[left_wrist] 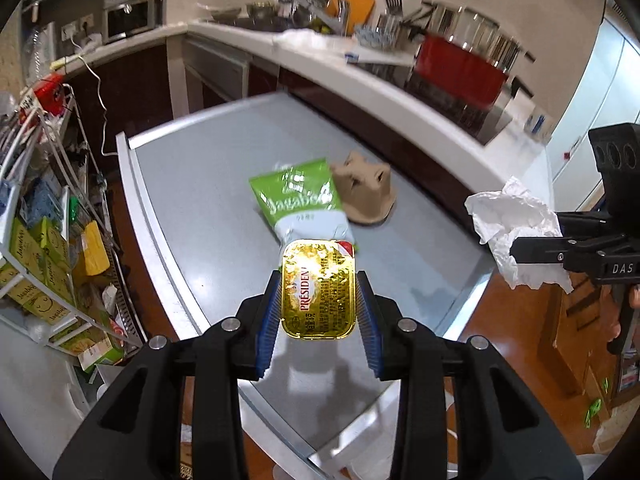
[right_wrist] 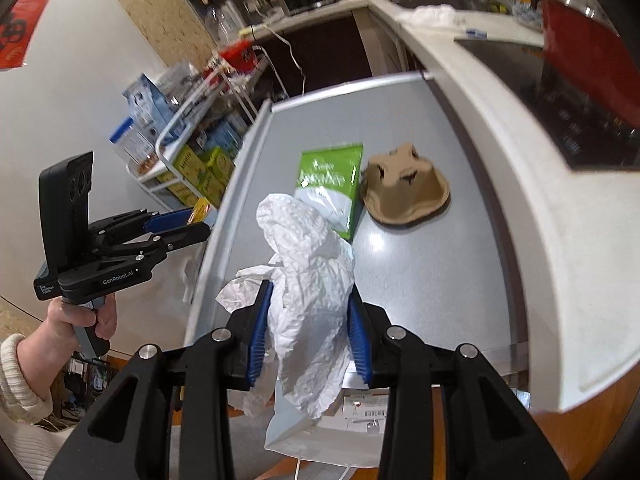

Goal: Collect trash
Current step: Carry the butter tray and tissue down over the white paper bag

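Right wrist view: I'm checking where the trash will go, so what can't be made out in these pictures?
- White paper bag, right wrist view: hidden by the crumpled tissue and cut by the bottom edge; no opening visible.
- Green snack bag, left wrist view: lower end covered by the gold butter packet.
- Cardboard cup carrier: blurred; contents indiscernible.

Left gripper angled downward, jaws clamped on a held item; right gripper likewise tilted down, jaws clamped; left hand grasps its handle.
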